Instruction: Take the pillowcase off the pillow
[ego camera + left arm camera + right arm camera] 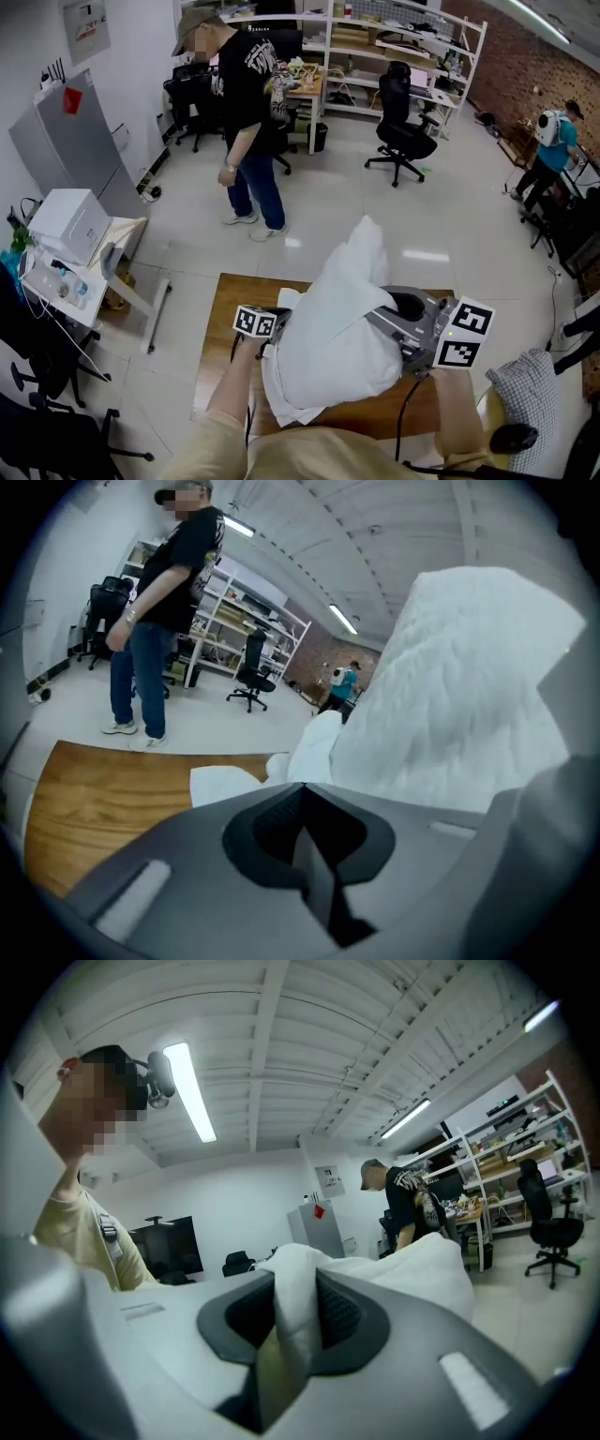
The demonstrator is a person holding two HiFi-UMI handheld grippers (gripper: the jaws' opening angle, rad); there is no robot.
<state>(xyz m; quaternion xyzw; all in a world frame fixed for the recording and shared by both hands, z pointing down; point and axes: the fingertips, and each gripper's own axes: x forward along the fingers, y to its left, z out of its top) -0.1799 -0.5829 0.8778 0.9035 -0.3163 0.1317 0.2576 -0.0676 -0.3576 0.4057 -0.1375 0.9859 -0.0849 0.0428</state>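
Note:
A white pillow [342, 319] is held upright above the wooden table [225, 309], its top corner pointing away from me. My right gripper [394, 323] reaches into its right side and is shut on a fold of its white fabric [295, 1321]. Smooth white pillowcase cloth [225, 782] lies on the table under the pillow and hangs at its lower edge [286, 398]. My left gripper [274, 328] sits at the pillow's left side. Its jaws [302, 794] are shut with nothing between them, and the fuzzy pillow [469, 686] rises just to their right.
A person in a black shirt [248, 103] stands on the floor beyond the table. A white printer on a side table [70, 230] is at the left, a checked cushion [525, 389] at the right. Office chairs [403, 117] and shelves stand further back.

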